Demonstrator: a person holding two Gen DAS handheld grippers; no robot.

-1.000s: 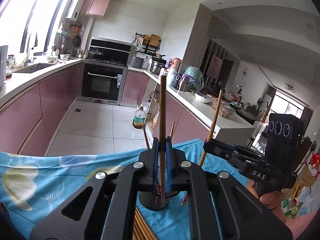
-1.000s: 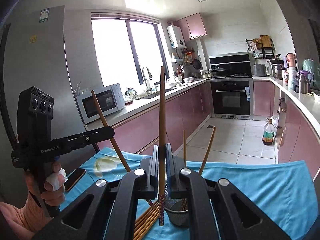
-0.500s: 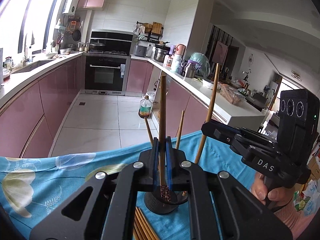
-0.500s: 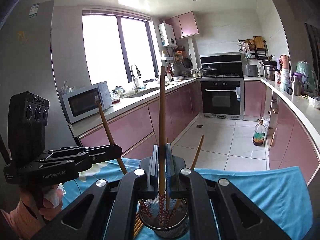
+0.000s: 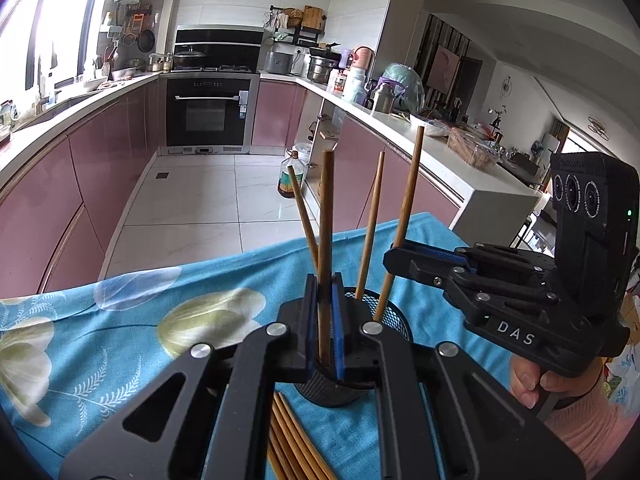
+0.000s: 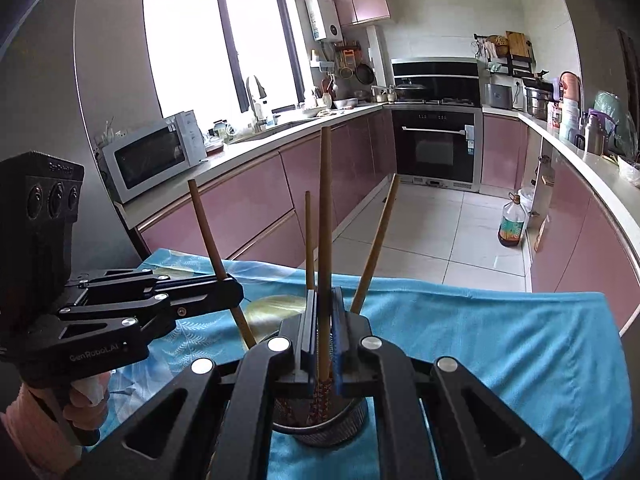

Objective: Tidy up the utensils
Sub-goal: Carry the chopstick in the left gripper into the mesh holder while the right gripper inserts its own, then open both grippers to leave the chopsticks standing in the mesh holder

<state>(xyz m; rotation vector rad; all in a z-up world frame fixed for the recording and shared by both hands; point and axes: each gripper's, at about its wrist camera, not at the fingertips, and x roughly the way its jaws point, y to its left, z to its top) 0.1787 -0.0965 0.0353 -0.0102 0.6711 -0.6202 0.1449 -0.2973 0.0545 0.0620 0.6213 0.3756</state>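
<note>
Each tongs [image 5: 323, 320] pinches one chopstick [image 5: 326, 240] upright over the mesh holder [image 5: 396, 322].

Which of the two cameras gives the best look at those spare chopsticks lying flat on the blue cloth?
The left wrist view: the loose chopsticks lie bundled beside the mesh holder, partly behind the left gripper. The right wrist view shows none; its own gripper body covers that spot.

left gripper [image 5: 324, 320]: jaws clamped, tilted downward | right gripper [image 6: 324, 332]: jaws clamped, tilted downward, side by side
</note>
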